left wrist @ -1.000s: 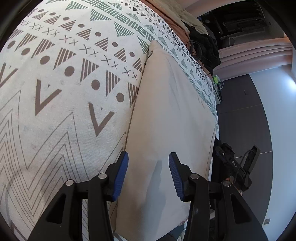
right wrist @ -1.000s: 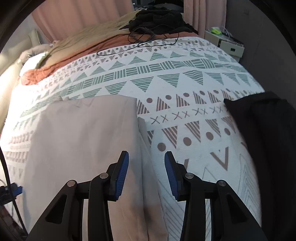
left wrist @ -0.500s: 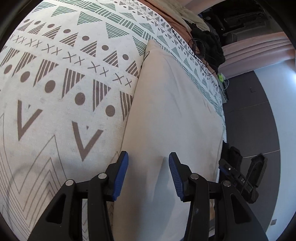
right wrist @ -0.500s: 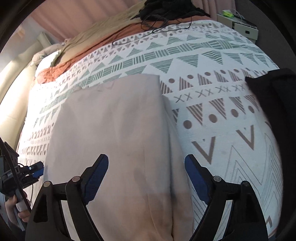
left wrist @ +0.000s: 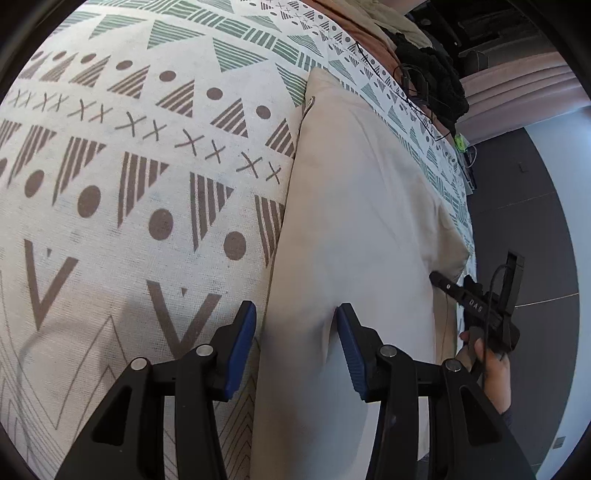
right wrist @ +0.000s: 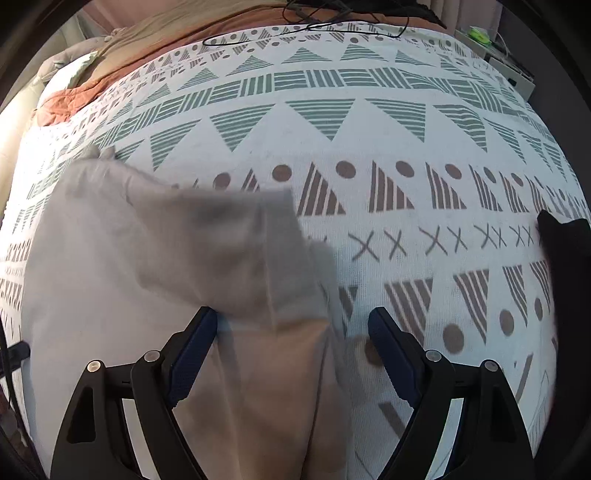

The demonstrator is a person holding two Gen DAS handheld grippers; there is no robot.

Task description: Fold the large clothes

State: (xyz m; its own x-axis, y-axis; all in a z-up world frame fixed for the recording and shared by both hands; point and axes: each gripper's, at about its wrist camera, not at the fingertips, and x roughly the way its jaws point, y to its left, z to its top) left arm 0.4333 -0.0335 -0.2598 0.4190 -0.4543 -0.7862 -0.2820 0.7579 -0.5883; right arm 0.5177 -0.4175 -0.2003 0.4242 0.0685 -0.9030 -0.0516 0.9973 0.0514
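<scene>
A folded beige garment [left wrist: 354, 229] lies on a bed with a white patterned cover [left wrist: 140, 177]. My left gripper [left wrist: 295, 328] is open, its fingers straddling the garment's left edge close to the fabric. The other hand-held gripper [left wrist: 480, 302] shows at the garment's right side in the left wrist view. In the right wrist view the beige garment [right wrist: 166, 251] fills the lower left, with an upper flap bunched and blurred. My right gripper [right wrist: 291, 332] is open wide over the garment's right edge, low over the cloth.
A black garment [right wrist: 565, 240] lies at the right edge of the bed. A black cable [right wrist: 303, 31] and dark clothes [left wrist: 432, 77] lie at the head of the bed, by orange and tan bedding [right wrist: 122, 55]. A dark floor [left wrist: 517, 221] lies beside the bed.
My right gripper opened wide and moved forward and down onto the garment's right edge; the fabric there has bunched up. My left gripper moved closer to the garment's left edge, still open.
</scene>
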